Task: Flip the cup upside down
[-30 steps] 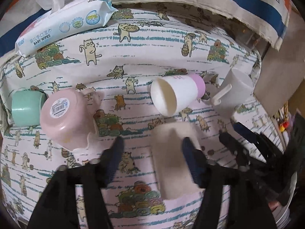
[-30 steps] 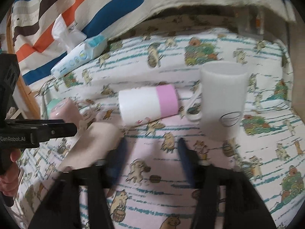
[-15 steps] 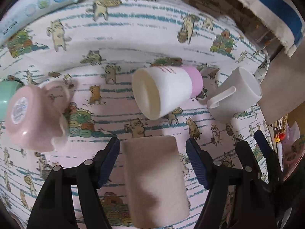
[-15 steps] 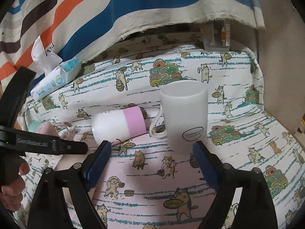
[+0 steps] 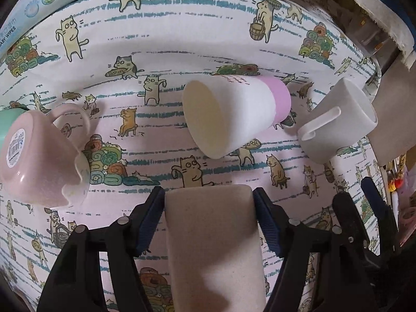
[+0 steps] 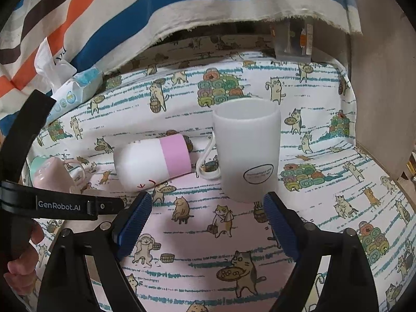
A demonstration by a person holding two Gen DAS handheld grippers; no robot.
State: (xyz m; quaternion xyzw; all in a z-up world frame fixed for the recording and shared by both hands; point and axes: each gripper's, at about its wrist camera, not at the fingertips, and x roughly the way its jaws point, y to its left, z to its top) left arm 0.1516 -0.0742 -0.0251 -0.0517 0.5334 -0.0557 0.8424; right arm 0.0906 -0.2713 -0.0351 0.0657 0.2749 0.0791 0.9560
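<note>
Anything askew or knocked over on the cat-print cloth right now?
Yes. The white-and-pink cup lies on its side, mouth toward the left gripper, which grips a beige cup. The white mug stands upright. No spills visible.

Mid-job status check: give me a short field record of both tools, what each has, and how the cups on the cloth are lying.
left tool: closed on the beige cup, pads against both sides
right tool: open, empty, above the cat-print cloth
white mug: upright, mouth up, handle toward the left tool's side
white-and-pink cup: on its side, open mouth facing the left camera
pink mug: tipped over, labelled base showing
green cup: behind the pink mug, mostly hidden
baby wipes pack: far edge of cloth
</note>
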